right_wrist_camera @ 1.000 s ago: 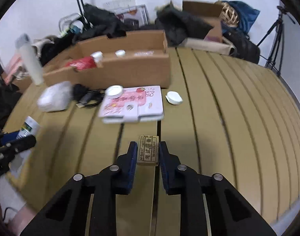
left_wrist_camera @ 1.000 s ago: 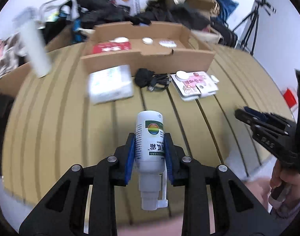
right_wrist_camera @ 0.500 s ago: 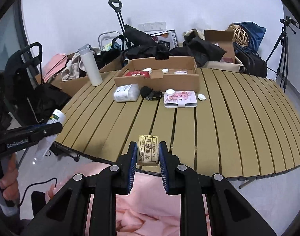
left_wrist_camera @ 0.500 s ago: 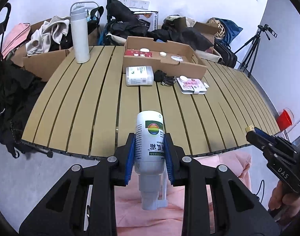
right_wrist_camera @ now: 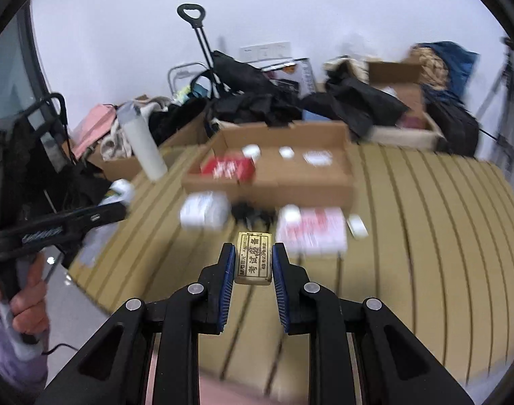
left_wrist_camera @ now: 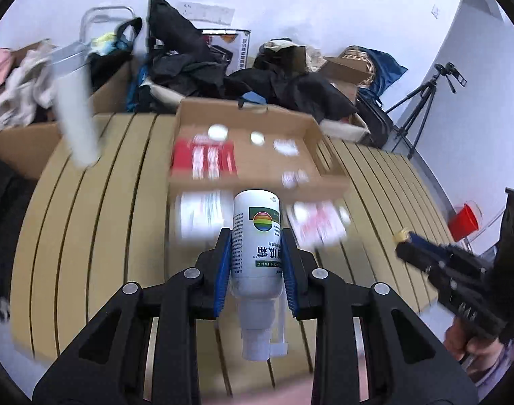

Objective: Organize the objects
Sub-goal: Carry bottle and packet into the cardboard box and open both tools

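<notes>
Carrying was judged the step: the spray bottle (left_wrist_camera: 257,243) was clamped in the left gripper (left_wrist_camera: 256,270), the eraser (right_wrist_camera: 253,258) in the right gripper (right_wrist_camera: 251,278), over the table's near edge, release into the cardboard box (right_wrist_camera: 310,182) wanted next

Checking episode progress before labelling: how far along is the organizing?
Done: a red packet and small white items already lie in the cardboard box.
In hand: left gripper holds a white spray bottle; right gripper holds a small eraser.
Left: white pack, black cable, pink case outside the box on the table.
</notes>
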Demonstrator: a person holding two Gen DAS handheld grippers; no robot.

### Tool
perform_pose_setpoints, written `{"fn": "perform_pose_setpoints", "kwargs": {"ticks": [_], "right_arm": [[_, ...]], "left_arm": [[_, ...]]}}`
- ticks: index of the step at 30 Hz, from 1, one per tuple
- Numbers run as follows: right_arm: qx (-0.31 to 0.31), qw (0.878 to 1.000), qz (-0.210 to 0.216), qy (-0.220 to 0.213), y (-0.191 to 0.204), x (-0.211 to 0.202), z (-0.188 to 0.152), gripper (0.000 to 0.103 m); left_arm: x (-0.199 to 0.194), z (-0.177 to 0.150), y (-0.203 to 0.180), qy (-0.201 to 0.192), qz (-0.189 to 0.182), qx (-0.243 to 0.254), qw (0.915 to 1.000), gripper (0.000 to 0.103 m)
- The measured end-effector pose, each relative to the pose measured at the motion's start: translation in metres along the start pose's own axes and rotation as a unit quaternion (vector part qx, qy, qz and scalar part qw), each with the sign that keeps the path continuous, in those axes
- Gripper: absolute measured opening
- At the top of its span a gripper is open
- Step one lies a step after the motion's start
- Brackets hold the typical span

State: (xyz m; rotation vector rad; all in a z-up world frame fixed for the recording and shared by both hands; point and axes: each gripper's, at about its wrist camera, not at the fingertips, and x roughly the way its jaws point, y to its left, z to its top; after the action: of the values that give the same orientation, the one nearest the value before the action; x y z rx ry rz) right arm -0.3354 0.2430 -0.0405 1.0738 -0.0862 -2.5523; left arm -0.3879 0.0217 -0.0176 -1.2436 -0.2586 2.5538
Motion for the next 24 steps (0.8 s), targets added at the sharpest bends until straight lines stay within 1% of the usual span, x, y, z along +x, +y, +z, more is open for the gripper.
{"fn": "perform_pose_setpoints", "kwargs": {"ticks": [1,2,3,4,5,6,8,9,11,12,13,14,15,16,17,18,19,20,21,22,24], "right_arm": [[0.001,1.0,0.004,0.005,-0.004,0.022,0.023,0.024],[-0.002,1.0,0.003,0.012,-0.006,0.042,0.042,0.024],[-0.013,1.0,0.0,0.019,-0.005,0.066,0.061,0.024],[-0.024,0.999,-0.003,0.026,-0.003,0.093,0.079,0.024],[-0.032,0.999,-0.003,0.036,-0.002,0.117,0.093,0.024],[-0.031,0.998,0.0,0.054,-0.002,0.144,0.108,0.024],[-0.013,0.997,0.005,0.079,-0.007,0.192,0.132,0.024],[0.001,0.996,0.008,0.091,-0.011,0.214,0.142,0.024],[0.015,0.994,-0.003,0.108,-0.016,0.256,0.158,0.025],[0.02,0.993,-0.01,0.115,-0.018,0.271,0.163,0.025],[0.025,0.992,-0.021,0.121,-0.02,0.287,0.168,0.025],[0.029,0.991,-0.026,0.124,-0.022,0.298,0.172,0.026],[0.032,0.991,-0.025,0.129,-0.024,0.308,0.175,0.032],[0.036,0.99,-0.02,0.137,-0.026,0.316,0.176,0.033],[0.044,0.989,-0.022,0.143,-0.029,0.32,0.177,0.039],[0.052,0.988,-0.019,0.147,-0.032,0.319,0.177,0.047],[0.059,0.988,-0.01,0.146,-0.036,0.315,0.176,0.055],[0.061,0.988,-0.005,0.144,-0.037,0.31,0.175,0.069],[0.063,0.988,0.0,0.14,-0.04,0.303,0.174,0.072],[0.066,0.989,0.0,0.135,-0.042,0.294,0.174,0.072],[0.065,0.989,0.001,0.132,-0.043,0.275,0.177,0.072]], "left_arm": [[0.016,0.02,0.004,0.007,0.001,-0.003,1.0,0.024],[0.037,0.043,0.007,0.016,-0.001,0.006,0.9999,0.024],[0.062,0.068,0.012,0.028,0.012,0.014,0.9994,0.024],[0.082,0.086,0.018,0.037,0.035,0.018,0.9986,0.024],[0.106,0.105,0.027,0.049,0.065,0.011,0.9966,0.024],[0.125,0.117,0.036,0.06,0.074,-0.008,0.9954,0.024],[0.162,0.137,0.056,0.082,0.071,-0.046,0.993,0.024],[0.184,0.144,0.064,0.098,0.086,-0.058,0.9897,0.024],[0.207,0.15,0.068,0.106,0.108,-0.05,0.9872,0.024],[0.218,0.153,0.068,0.104,0.126,-0.038,0.9859,0.03],[0.224,0.153,0.068,0.104,0.138,-0.03,0.9846,0.044],[0.228,0.155,0.069,0.1,0.141,-0.024,0.9847,0.048],[0.229,0.156,0.071,0.094,0.132,-0.024,0.9865,0.053],[0.228,0.156,0.073,0.093,0.13,-0.027,0.9868,0.054],[0.225,0.156,0.075,0.091,0.123,-0.031,0.9877,0.056],[0.22,0.157,0.078,0.088,0.114,-0.035,0.989,0.058],[0.213,0.158,0.08,0.083,0.109,-0.039,0.9898,0.064],[0.207,0.159,0.081,0.077,0.116,-0.041,0.9894,0.069],[0.199,0.16,0.081,0.072,0.13,-0.04,0.9881,0.074],[0.191,0.16,0.081,0.067,0.137,-0.038,0.9875,0.075],[0.171,0.159,0.079,0.071,0.141,-0.028,0.987,0.075]]}}
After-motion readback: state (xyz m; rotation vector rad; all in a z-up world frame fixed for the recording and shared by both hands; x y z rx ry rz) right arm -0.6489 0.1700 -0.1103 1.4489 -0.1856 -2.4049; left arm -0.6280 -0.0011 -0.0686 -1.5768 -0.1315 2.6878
